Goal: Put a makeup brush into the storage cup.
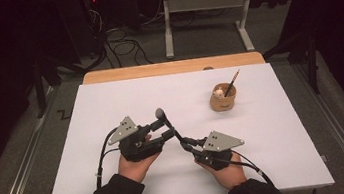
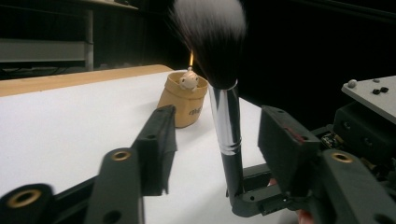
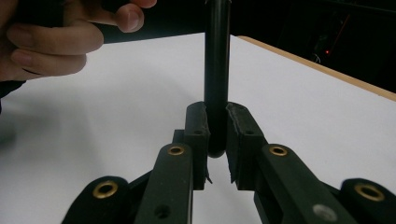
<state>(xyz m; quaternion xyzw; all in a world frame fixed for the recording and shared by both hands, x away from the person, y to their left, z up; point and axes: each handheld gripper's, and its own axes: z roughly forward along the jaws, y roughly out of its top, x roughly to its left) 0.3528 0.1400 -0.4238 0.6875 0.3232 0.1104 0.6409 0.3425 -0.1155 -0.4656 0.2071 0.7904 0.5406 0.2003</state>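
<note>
White board covers the table (image 1: 121,184), with a strip of bare wood showing along its far edge and a dark floor with loose cables beyond it.

At the left of the high view, the person's left hand (image 1: 134,166) holds the left gripper (image 1: 160,131), its grey three-cornered plate facing up and its cable looping back toward the sleeve. Its jaws stand apart, one on each side of the makeup brush (image 1: 167,124), and in the left gripper view open space shows between each jaw and the handle, so nothing is clamped there.

The brush stands close to upright in that view, bristles uppermost: a dark, pale-tipped tuft, a silver ferrule below it, then a black handle running down. In the high view it leans from the right gripper up toward the left one, held above the board near the middle of the table's near half.

The right gripper (image 1: 186,146), held in the right hand (image 1: 226,170), is closed tight on the lower end of the handle; the right gripper view shows both pads pressed against the black shaft, whose rounded end pokes out just below them.

Farther right and toward the back of the board, well apart from both grippers, stands a small tan cup (image 1: 223,101) with a pencil (image 1: 232,82) leaning out of it and a small pale object (image 1: 218,91) at its rim.
</note>
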